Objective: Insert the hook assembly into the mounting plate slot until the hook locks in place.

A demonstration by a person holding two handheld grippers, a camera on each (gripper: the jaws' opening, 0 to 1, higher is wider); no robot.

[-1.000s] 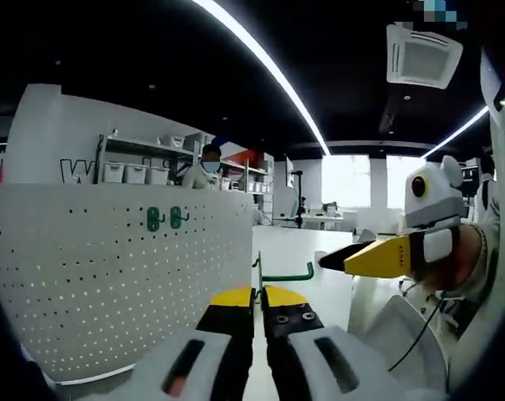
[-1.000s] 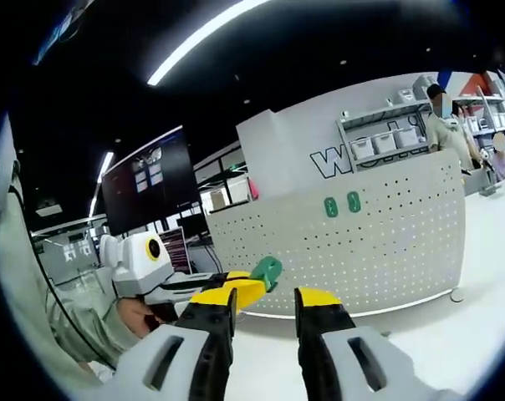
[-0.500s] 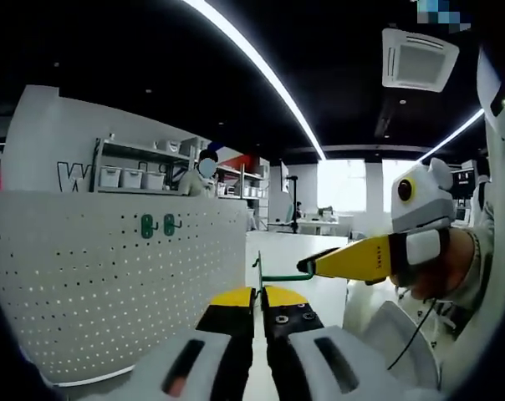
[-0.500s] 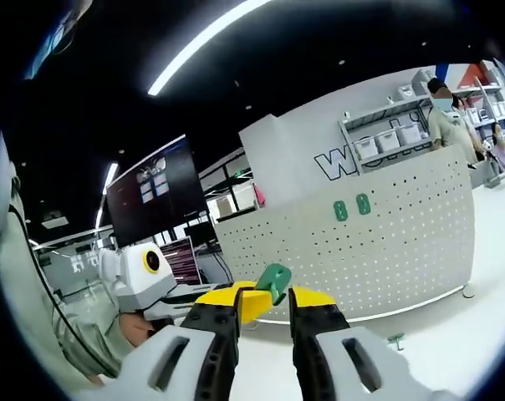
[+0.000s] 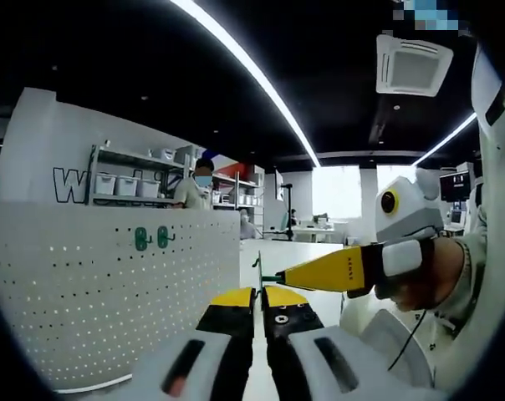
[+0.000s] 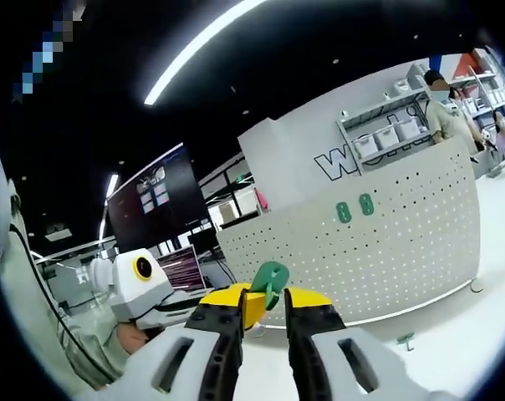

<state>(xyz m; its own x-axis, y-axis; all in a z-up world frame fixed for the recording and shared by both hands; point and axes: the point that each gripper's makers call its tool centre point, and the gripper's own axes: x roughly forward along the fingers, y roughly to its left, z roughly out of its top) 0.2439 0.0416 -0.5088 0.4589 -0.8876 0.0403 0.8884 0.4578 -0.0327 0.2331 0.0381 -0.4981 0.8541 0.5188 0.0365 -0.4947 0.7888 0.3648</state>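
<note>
Green hook assembly sits at frame centre in the right gripper view, just above the jaw tips; in the left gripper view it's the thin green wire bit at centre, mostly hidden behind both sets of tips.

Left gripper: jaws nearly together, pinching the hook's wire end as far as I can tell. Right gripper: jaws narrowed around the hook's flat green tab; contact looks likely, but full clamp not confirmable. In the left gripper view it comes in from the right with its yellow tip meeting the hook at centre.

White pegboard mounting plate stands upright, left half of the left gripper view, right of centre in the right gripper view. Two green hooks already hang on it, upper area. Held hook is well apart from the board.

Handling, my read: small, light, stiff wire plus plastic tab. Low crush risk, but smooth and prone to pivoting between pads. Grip the flat tab or base block, leave the prongs free for the slot. A spare green piece lies on the tabletop, lower right.
</note>
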